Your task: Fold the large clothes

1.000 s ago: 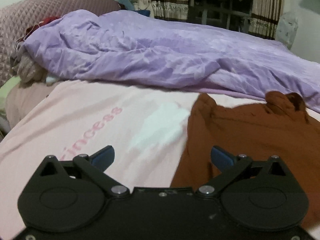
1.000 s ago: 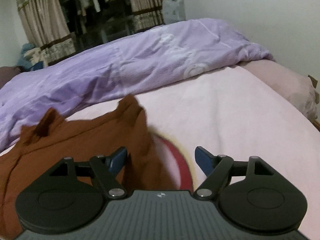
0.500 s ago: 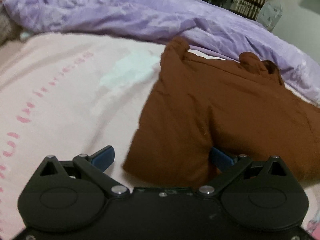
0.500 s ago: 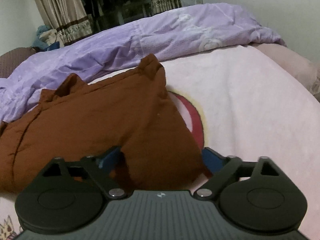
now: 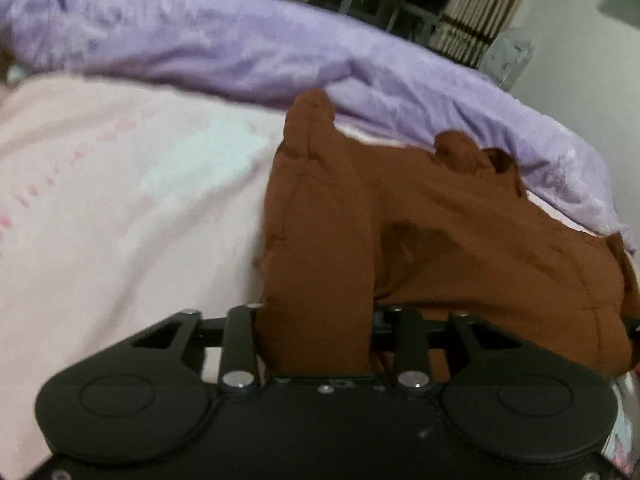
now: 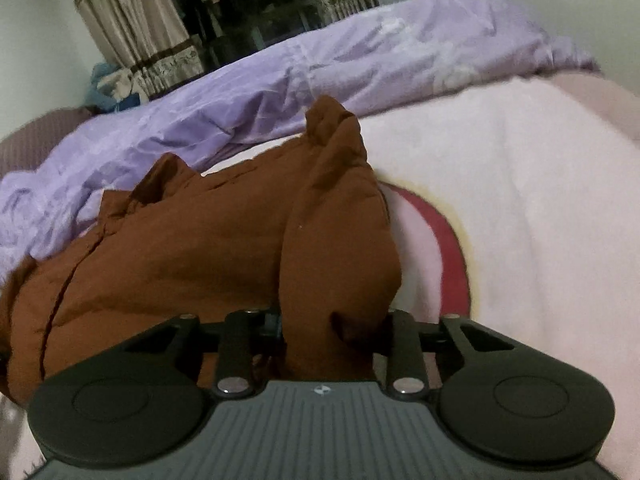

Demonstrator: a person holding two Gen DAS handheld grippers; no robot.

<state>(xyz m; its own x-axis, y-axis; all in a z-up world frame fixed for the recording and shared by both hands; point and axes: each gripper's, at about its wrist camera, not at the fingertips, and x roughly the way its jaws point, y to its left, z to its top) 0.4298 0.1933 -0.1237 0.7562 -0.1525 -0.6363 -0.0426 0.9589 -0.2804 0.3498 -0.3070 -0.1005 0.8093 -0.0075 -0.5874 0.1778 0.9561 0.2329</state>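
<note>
A rust-brown padded garment lies folded on the pink bed sheet. My left gripper is at the garment's near left corner. Its jaws are closing, and a thick ridge of brown cloth is bunched up between them, hiding the pads. In the right wrist view the same garment spreads to the left, and my right gripper is at its near right corner. Those jaws are closing too, pinching a bulging fold of the cloth that covers the fingertips.
A crumpled purple duvet runs along the far side of the bed, just behind the garment, also visible as the duvet. A red print marks the sheet right of the garment. Curtains and a dark wardrobe stand beyond.
Both grippers came down onto the garment's near corners with jaws wide, then drew their jaws in on the cloth, which now stands up in a ridge in each.
</note>
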